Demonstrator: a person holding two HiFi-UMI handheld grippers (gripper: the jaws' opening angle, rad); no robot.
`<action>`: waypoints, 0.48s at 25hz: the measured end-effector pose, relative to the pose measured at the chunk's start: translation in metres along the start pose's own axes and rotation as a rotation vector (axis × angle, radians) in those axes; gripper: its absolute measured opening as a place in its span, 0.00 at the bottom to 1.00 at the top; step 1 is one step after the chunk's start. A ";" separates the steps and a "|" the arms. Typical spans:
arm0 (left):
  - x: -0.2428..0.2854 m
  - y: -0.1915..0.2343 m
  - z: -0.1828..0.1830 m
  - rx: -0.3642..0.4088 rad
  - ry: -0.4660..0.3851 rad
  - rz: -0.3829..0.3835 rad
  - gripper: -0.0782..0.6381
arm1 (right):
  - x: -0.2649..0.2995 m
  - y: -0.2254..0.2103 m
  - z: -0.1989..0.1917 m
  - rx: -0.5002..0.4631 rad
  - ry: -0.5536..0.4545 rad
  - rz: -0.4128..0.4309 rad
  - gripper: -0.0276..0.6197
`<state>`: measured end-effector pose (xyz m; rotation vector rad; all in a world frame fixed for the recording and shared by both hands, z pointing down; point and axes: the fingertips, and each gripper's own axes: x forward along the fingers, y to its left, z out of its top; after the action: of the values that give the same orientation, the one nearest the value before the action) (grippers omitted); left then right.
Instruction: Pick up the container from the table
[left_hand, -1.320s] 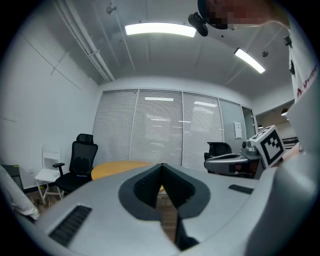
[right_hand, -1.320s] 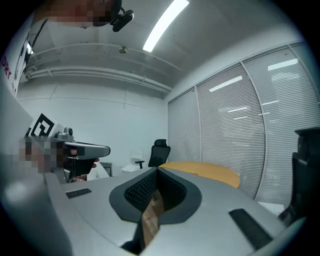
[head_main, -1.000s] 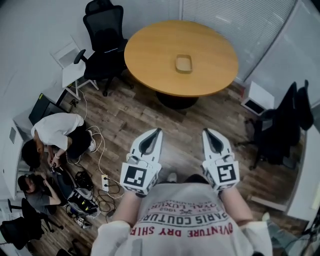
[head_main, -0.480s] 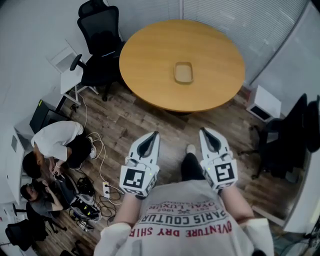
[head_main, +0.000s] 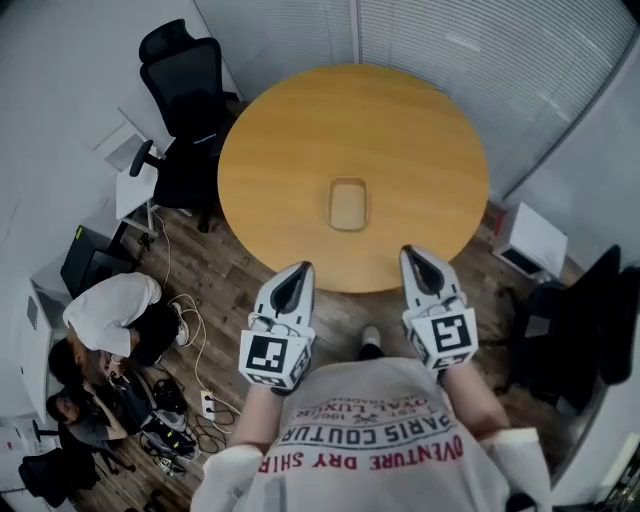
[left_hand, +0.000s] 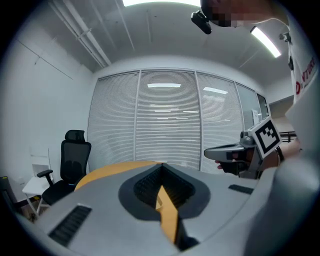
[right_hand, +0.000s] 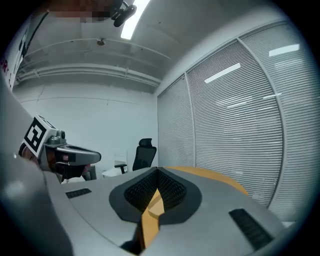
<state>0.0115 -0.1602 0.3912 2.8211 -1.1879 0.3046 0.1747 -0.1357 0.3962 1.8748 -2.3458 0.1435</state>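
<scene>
a view from above, looking steeply down over a person's white printed shirt (head_main: 370, 440). a round wooden table (head_main: 280, 160) stands just ahead on a dark wood floor (head_main: 240, 250). a small, shallow container (head_main: 347, 204) in a pale tan colour, rectangular with rounded corners, sits on the table a little nearer the person than the middle, with nothing touching it.

the person holds both tools out in front of the chest, side by side and apart, tips pointing at the table's near edge. the left gripper (head_main: 293, 275) is short of the edge, over the floor; the right gripper (head_main: 413, 258) has its tip just over the rim. both are well short of the container. in each gripper's own view the two grey jaws are pressed together with only a thin sliver of orange tabletop showing between them, and nothing is held.

a black office chair (head_main: 190, 100) stands to the left of the table, closed window blinds (head_main: 480, 60) run along the far wall, and two people (head_main: 105, 315) crouch on the floor at lower left among cables (head_main: 195, 385).
</scene>
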 end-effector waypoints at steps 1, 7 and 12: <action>0.013 0.001 0.003 -0.003 -0.001 0.010 0.11 | 0.009 -0.010 0.000 0.006 0.004 0.003 0.04; 0.066 0.014 -0.002 -0.013 0.030 0.052 0.11 | 0.051 -0.034 -0.004 0.015 0.041 0.062 0.04; 0.087 0.031 -0.009 -0.019 0.060 0.051 0.11 | 0.083 -0.028 -0.017 0.028 0.102 0.094 0.04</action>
<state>0.0477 -0.2420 0.4173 2.7486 -1.2449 0.3765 0.1852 -0.2189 0.4261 1.7257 -2.3752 0.2762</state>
